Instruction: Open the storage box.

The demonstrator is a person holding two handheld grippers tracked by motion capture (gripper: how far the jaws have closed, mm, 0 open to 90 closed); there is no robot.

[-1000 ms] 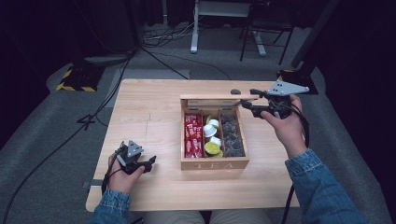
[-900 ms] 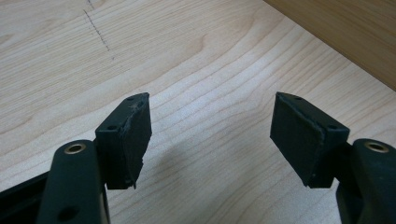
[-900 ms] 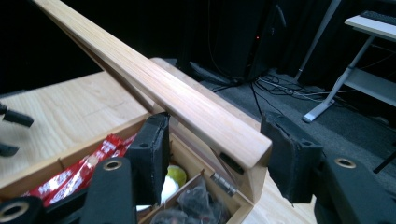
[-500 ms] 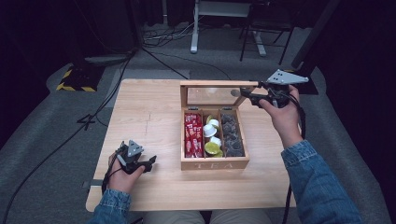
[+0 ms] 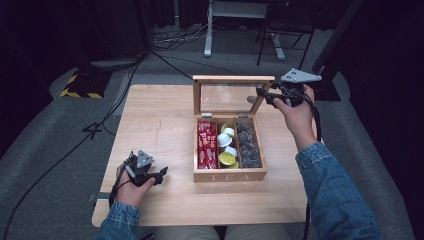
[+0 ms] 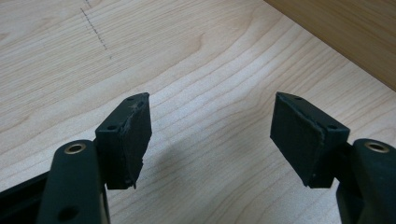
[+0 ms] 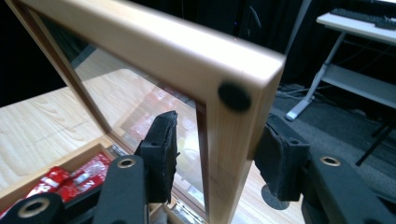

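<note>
A wooden tea box point(image 5: 229, 176) sits at mid-table with its glass lid point(image 5: 232, 78) standing upright. Inside are red packets point(image 5: 206, 145), white and yellow-green pods point(image 5: 227, 146) and dark pieces point(image 5: 248, 145). My right gripper point(image 5: 262, 95) straddles the lid's right frame piece point(image 7: 233, 140). One pad point(image 7: 161, 149) is on the glass side with a small gap, and the other pad point(image 7: 280, 163) is against the outer face. Its jaws have just been closing with that frame between them. My left gripper point(image 5: 161, 174) rests open and empty on the table at the front left, its pads point(image 6: 133, 135) wide apart over bare wood.
The light wooden table point(image 5: 160, 115) has free room left of the box. The box's side wall point(image 6: 345, 37) lies ahead of the left gripper. Behind the table are a white desk frame point(image 5: 235, 15), floor cables point(image 5: 170, 40) and a yellow-black striped object point(image 5: 80, 91).
The lid has swung from a half-raised tilt to upright. My right hand moved toward the table's far side with it, and its jaws narrowed. The left hand stayed put.
</note>
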